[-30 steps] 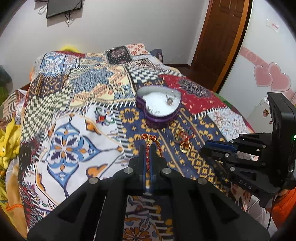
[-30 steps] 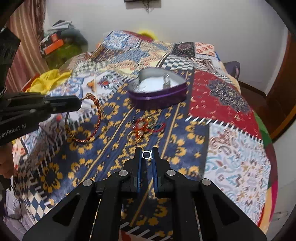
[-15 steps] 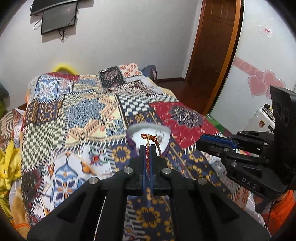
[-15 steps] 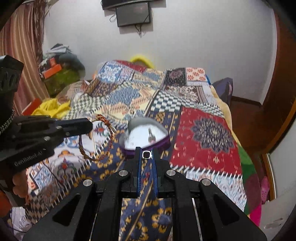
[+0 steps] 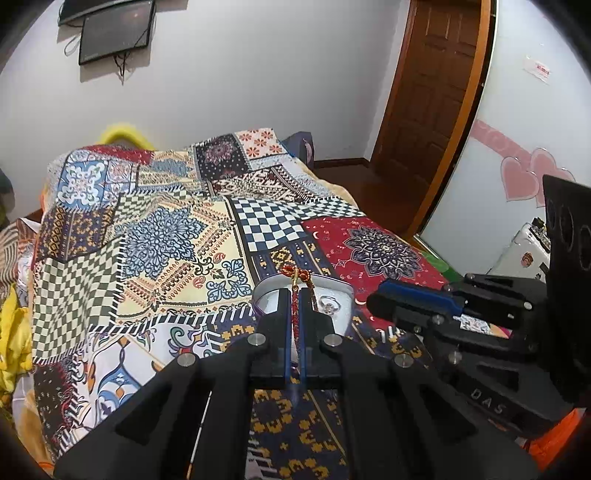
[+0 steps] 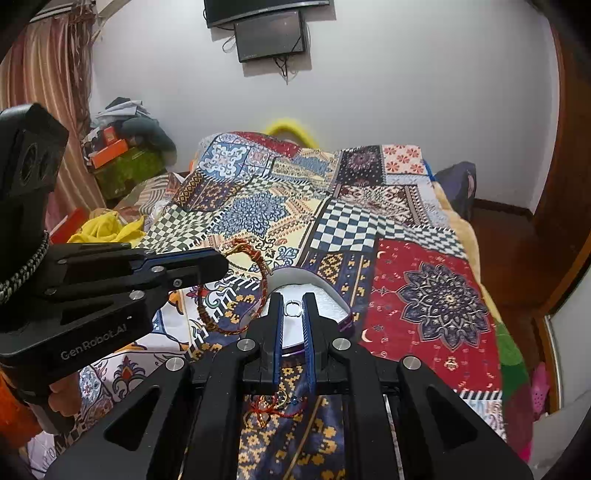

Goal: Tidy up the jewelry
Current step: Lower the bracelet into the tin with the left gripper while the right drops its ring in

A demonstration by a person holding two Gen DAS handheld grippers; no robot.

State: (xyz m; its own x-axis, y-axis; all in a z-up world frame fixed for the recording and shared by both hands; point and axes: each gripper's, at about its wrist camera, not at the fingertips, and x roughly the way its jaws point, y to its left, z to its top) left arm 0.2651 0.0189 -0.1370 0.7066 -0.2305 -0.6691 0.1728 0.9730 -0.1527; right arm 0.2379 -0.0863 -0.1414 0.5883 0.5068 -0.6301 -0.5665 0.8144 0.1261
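My left gripper (image 5: 294, 295) is shut on a red and gold braided bracelet (image 5: 295, 280), which hangs as a loop (image 6: 236, 291) beside the heart-shaped purple box (image 6: 314, 288). The box's white inside (image 5: 338, 317) holds a silver ring (image 5: 328, 304). My right gripper (image 6: 293, 308) has its jaws slightly apart, with a small silver ring (image 6: 293, 308) between the fingertips, over the box. More jewelry, red threads and gold rings (image 6: 273, 404), lies on the bedspread under the right gripper.
A patchwork bedspread (image 5: 166, 229) covers the bed. A wooden door (image 5: 432, 92) stands at the right, a wall monitor (image 6: 271, 35) at the back, clutter and yellow cloth (image 6: 107, 229) at the left.
Both grippers have risen and moved forward over the heart box, the left with the bracelet, the right with the ring. The right jaws have parted slightly around the ring.
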